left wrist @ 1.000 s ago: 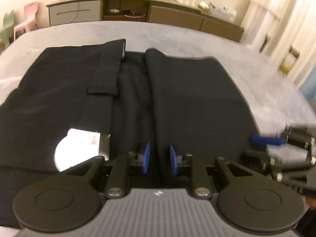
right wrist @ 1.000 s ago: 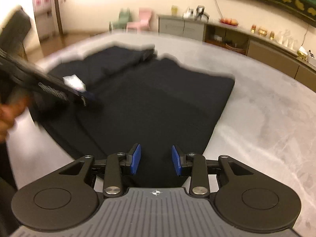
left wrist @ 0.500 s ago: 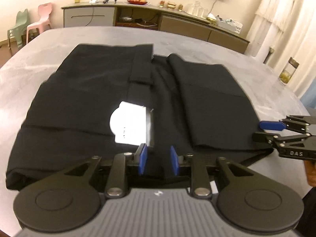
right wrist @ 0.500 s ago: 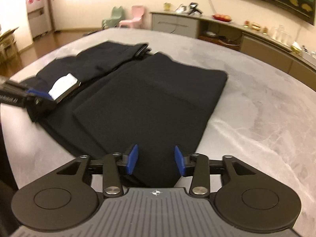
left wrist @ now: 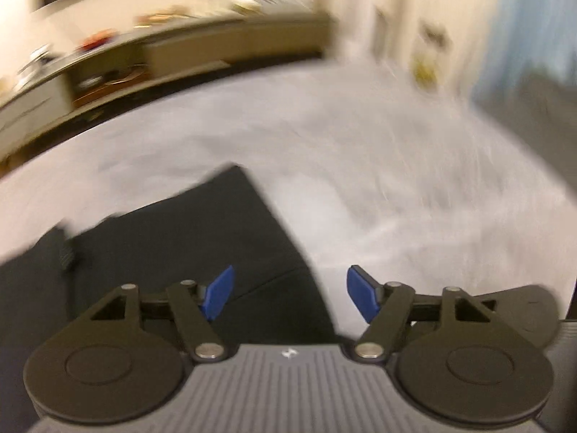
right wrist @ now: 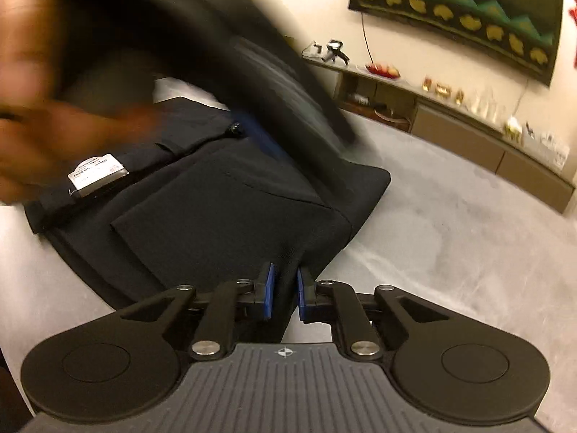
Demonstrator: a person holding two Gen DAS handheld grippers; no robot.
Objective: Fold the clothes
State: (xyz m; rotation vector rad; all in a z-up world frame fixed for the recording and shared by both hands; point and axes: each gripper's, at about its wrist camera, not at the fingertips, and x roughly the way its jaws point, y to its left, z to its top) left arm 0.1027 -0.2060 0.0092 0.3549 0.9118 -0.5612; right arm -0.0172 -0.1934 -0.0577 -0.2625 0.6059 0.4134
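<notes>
A black garment [right wrist: 223,216] lies flat on the grey table [right wrist: 450,238], with a white label [right wrist: 97,175] near its left side. My right gripper [right wrist: 285,292] is shut on the garment's near right corner, and fabric fills the narrow gap between its blue pads [right wrist: 268,288]. In the blurred left wrist view, my left gripper [left wrist: 290,296] is wide open and holds nothing; it hovers over the garment's right edge [left wrist: 281,238]. The left tool's blurred black housing [right wrist: 281,83] and the hand [right wrist: 54,133] holding it sweep across the right wrist view, hiding the garment's far part.
A long low sideboard [right wrist: 468,133] with small ornaments runs along the far wall under a framed picture [right wrist: 458,14]. Bare grey tabletop [left wrist: 396,187] stretches right of the garment. A dark rounded shape [left wrist: 523,306] sits at the left view's lower right.
My left gripper swung fast to the right and opened wide, away from the label area. My right gripper closed on the garment's near right corner.
</notes>
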